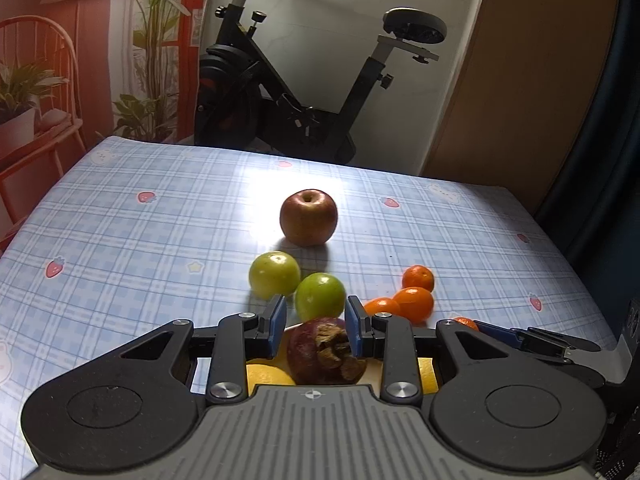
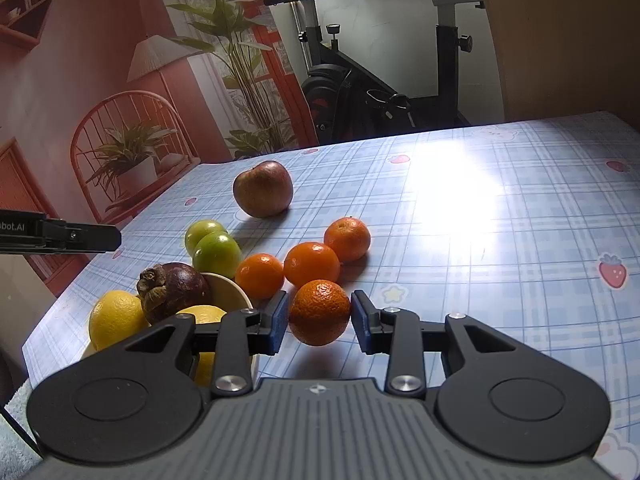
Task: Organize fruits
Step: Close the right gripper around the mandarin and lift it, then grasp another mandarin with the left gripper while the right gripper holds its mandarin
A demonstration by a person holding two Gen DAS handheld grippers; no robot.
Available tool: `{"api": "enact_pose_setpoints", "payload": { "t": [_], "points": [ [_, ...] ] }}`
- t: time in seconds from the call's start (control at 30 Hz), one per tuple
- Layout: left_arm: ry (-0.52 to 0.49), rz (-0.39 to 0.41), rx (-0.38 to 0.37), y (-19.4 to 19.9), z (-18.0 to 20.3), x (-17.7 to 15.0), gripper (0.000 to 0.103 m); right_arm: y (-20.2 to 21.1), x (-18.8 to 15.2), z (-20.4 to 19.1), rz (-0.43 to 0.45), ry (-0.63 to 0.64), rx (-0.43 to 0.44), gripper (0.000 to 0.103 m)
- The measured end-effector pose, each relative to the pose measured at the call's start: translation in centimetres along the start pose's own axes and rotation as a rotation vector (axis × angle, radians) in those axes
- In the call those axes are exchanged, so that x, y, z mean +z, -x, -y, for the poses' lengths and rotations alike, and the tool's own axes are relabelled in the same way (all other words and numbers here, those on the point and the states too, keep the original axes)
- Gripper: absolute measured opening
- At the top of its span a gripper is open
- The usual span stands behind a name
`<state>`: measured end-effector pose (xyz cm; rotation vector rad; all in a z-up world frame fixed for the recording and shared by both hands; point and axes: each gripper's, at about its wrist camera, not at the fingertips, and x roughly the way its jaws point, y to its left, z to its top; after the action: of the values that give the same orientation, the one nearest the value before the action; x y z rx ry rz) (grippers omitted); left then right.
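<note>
My right gripper (image 2: 320,304) is shut on a tangerine (image 2: 319,312), both blue pads touching its sides just above the checked tablecloth (image 2: 480,240). Three more tangerines (image 2: 312,264) lie close behind it. To the left a cream bowl (image 2: 230,292) holds two lemons (image 2: 114,318) with a dark purple mangosteen (image 2: 172,292) on top. My left gripper (image 1: 315,308) hovers over that mangosteen (image 1: 324,350). Its jaws stand a narrow gap apart, gripping nothing. Two green fruits (image 1: 275,274) and a red apple (image 1: 308,217) sit farther out.
An exercise bike (image 1: 288,92) stands beyond the table's far edge. A wall print with a chair and plants (image 2: 128,152) lies to the left and a wooden panel (image 1: 520,80) to the right. A white towel (image 2: 16,420) lies at the near left corner.
</note>
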<state>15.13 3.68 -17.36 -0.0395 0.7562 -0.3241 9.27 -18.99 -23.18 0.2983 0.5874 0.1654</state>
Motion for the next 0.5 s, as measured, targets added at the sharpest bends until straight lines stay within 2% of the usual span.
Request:
{"api": "enact_pose_setpoints", "payload": {
  "t": [0.13,0.23,0.37,0.5],
  "points": [
    [-0.072,0.001,-0.043,-1.1,2.5,1.1,0.034,1.0,-0.2,0.6,0.015,0.029,-0.039,0.036],
    [-0.090,-0.013,-0.086,-2.5,4.1,2.2,0.034,1.8,-0.2,1.5,0.029,0.035,-0.077,0.036],
    [-0.115,-0.039,-0.118,-5.2,6.0,3.2,0.034,2.9,-0.2,3.8,0.058,-0.003,-0.133,0.036],
    [-0.126,-0.097,-0.141,-8.7,7.7,3.7,0.034,3.8,-0.1,5.7,0.086,-0.061,-0.150,0.036]
  ]
}}
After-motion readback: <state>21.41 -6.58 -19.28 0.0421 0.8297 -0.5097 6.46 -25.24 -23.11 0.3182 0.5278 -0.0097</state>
